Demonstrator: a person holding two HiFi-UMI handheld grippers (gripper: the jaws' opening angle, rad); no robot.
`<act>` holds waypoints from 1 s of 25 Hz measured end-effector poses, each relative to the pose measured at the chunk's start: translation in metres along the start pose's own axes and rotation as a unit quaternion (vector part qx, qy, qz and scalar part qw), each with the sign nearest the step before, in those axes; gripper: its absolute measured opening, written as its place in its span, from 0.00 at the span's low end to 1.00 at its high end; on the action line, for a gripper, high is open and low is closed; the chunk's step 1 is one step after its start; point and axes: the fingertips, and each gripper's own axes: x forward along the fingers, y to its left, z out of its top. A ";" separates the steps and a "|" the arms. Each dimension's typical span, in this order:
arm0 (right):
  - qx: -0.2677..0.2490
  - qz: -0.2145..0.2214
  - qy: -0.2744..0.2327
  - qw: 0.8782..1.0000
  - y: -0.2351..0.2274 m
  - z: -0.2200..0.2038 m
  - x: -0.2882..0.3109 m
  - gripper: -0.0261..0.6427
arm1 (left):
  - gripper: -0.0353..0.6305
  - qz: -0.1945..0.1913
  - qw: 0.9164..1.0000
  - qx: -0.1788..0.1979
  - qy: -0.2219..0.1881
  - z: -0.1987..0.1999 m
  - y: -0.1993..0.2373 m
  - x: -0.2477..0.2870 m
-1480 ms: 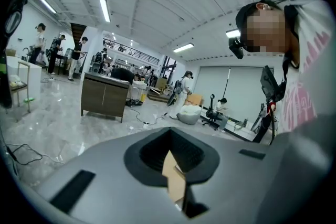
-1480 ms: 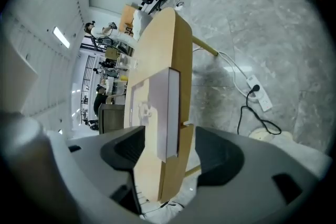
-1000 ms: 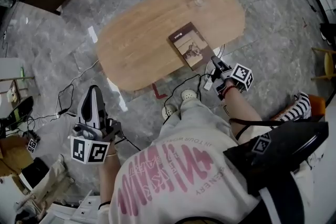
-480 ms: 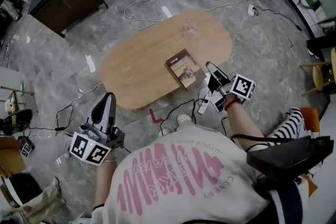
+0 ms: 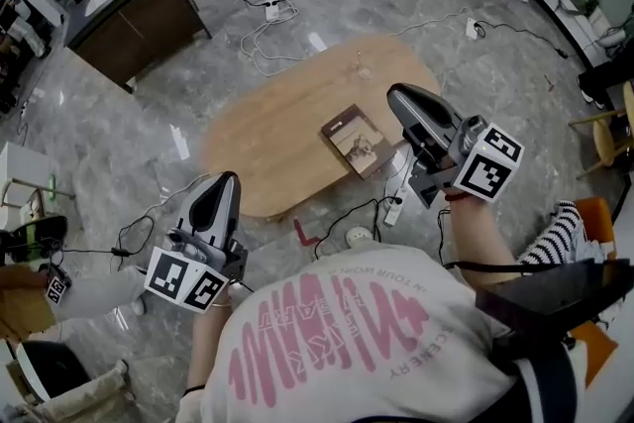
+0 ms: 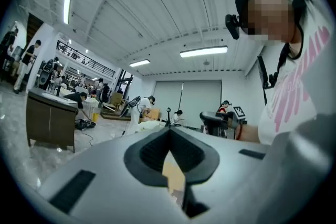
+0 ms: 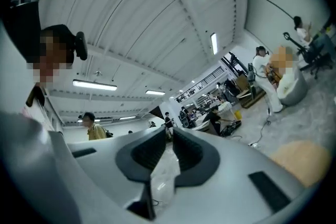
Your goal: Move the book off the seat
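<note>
Book [image 5: 359, 139] on table [image 5: 267, 129], R gripper [image 5: 398, 96] apart

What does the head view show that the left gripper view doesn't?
Only the head view shows the book lying on the wooden table. Only the left gripper view shows the ceiling and its strip lights. Both show the left gripper with its claw shut and empty, the dark cabinet, and the person's pink-printed shirt.

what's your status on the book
Left gripper shut, empty. Right gripper just closed, nothing between jaws. Book flat on wooden table, untouched. Nothing in the way.
</note>
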 end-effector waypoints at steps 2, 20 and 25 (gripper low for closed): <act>-0.004 0.016 0.015 1.000 0.020 0.007 0.005 0.10 | 0.06 -0.015 0.999 0.029 0.006 0.007 -0.012 0.001; 0.089 -0.017 0.146 0.985 0.028 -0.103 0.002 0.10 | 0.06 -0.051 0.997 0.029 0.058 -0.024 -0.025 0.017; 0.106 -0.054 0.146 0.982 0.010 -0.109 -0.006 0.07 | 0.06 -0.053 0.997 0.023 0.054 -0.028 -0.028 0.017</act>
